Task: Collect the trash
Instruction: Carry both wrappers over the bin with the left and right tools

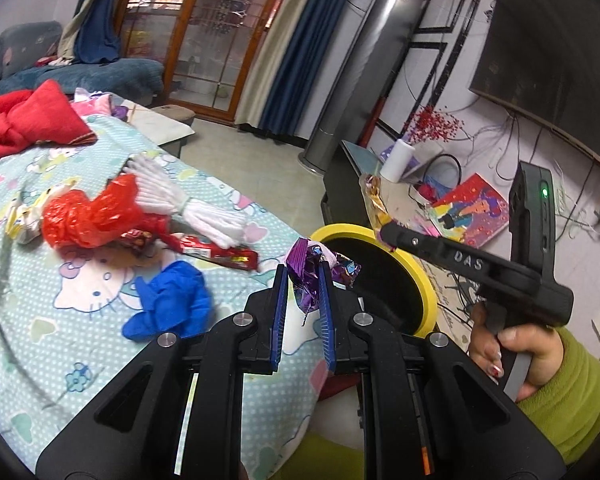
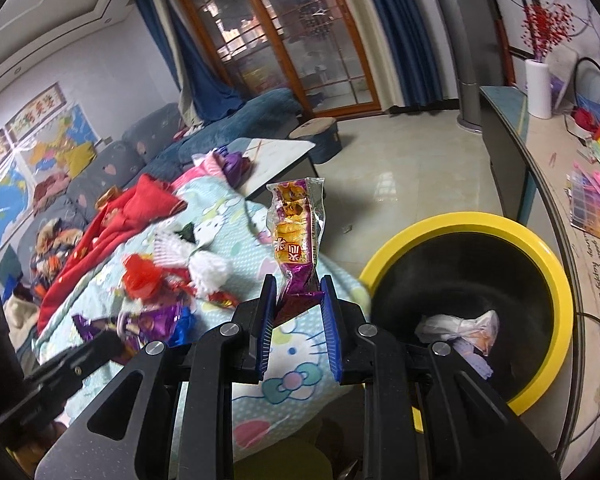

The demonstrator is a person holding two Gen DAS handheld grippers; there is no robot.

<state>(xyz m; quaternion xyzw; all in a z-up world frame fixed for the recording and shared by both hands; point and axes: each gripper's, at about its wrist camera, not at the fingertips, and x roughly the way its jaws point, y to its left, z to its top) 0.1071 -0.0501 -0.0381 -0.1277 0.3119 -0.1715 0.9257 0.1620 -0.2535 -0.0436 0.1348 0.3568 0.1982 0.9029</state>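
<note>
Landmark: the yellow-rimmed bin (image 2: 556,280), standing on the floor just beside the bed (image 1: 40,208)
Left hand-held gripper (image 1: 303,280): my jaws are pinched nearly together on a crumpled purple foil wrapper (image 1: 312,264), lifted clear of the bed and just short of the bin's rim
Right hand-held gripper (image 2: 298,292): my jaws are narrowed onto the purple end of an orange snack packet (image 2: 296,224), which stands upright above them, near the bin's rim but not over its mouth
Done: as I judge it, little; the bin holds only some crumpled white rubbish (image 2: 460,328)
In hand: two pieces, neither dropped in yet
Left on the bed, away from the bin: red plastic bag (image 1: 88,216), blue glove (image 1: 168,304), red wrapper (image 1: 216,252), white fringed bundle (image 1: 188,204), pale wrapper (image 1: 24,216)
Writing: "DAS" on my right gripper's arm; Chinese characters on the orange packet, too small for me to read; cursive script on the worktop beyond the bin, partly "good quality life" and "happy and healthy"
</note>
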